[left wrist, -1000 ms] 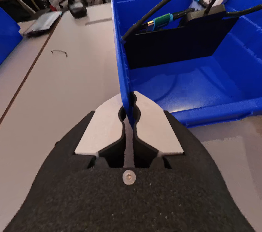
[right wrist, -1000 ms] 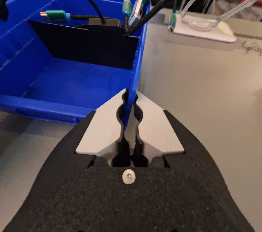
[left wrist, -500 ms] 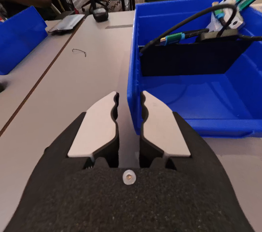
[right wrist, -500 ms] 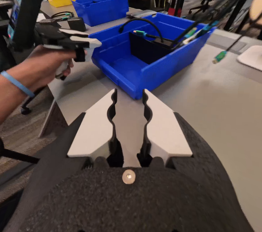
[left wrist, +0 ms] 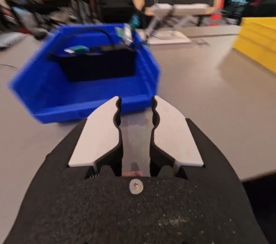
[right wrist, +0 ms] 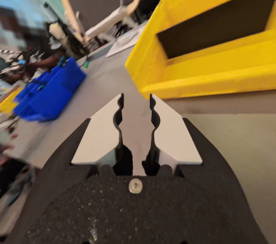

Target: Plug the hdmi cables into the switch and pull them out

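A blue bin [left wrist: 89,99] stands on the grey table, split by a black divider [left wrist: 97,66]. Behind the divider lie a dark switch box [left wrist: 107,47], a black cable [left wrist: 103,32] looping up and green-blue HDMI plugs [left wrist: 79,48]. My left gripper [left wrist: 135,101] is open and empty, just short of the bin's front right corner. In the right wrist view the blue bin [right wrist: 49,89] is far off at the left. My right gripper [right wrist: 136,96] is open and empty above the bare table, next to a yellow bin [right wrist: 209,63]. Both views are blurred.
The yellow bin also shows at the right edge of the left wrist view [left wrist: 259,42]. A white stand [left wrist: 167,38] sits on the table behind the blue bin. A person's arm [right wrist: 44,60] is near the blue bin's far side. The table's edge [left wrist: 253,175] lies at the lower right. The gap from one gripper's tips to the other's is roughly 50 cm.
Both grippers have let go of the blue bin's side walls, opened and pulled back from it. The right gripper has swung right toward the yellow bin.
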`<action>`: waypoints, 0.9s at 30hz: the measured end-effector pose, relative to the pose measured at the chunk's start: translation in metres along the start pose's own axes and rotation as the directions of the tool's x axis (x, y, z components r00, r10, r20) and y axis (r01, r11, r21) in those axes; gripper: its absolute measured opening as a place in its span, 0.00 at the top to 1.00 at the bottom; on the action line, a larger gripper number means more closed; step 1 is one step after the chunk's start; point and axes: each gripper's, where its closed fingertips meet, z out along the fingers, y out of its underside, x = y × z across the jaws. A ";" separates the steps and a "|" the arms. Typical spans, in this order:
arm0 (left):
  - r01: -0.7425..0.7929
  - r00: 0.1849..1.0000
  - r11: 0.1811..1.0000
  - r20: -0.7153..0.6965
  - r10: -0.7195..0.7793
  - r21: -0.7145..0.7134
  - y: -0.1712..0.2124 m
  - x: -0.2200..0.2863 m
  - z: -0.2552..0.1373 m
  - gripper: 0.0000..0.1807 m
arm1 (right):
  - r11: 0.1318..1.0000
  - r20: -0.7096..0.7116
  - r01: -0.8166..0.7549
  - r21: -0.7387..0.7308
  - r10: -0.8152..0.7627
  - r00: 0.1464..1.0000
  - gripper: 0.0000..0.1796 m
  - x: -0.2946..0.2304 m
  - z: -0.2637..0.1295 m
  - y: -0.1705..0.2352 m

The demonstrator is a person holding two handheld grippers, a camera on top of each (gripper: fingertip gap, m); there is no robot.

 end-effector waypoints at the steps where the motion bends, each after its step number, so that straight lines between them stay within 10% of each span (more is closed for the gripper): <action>1: 0.022 0.998 0.999 -0.065 -0.024 -0.034 0.007 0.015 0.002 0.79 | 0.998 -0.063 0.038 0.050 -0.035 0.997 0.81 0.015 -0.008 -0.015; 6: 0.101 0.989 0.977 -0.084 -0.118 -0.186 0.037 0.011 0.015 0.75 | 0.963 -0.277 0.248 0.105 -0.212 0.937 0.80 0.056 -0.020 -0.038; 21: 0.119 0.941 0.957 -0.278 -0.194 -0.265 0.041 0.044 0.012 0.65 | 0.967 -0.225 0.254 0.024 -0.243 0.944 0.80 0.044 -0.006 -0.012; 27: 0.229 0.886 0.927 -0.331 -0.325 -0.295 0.037 0.056 0.005 0.75 | 0.989 -0.161 0.147 0.012 -0.143 0.977 0.80 0.043 -0.002 -0.005</action>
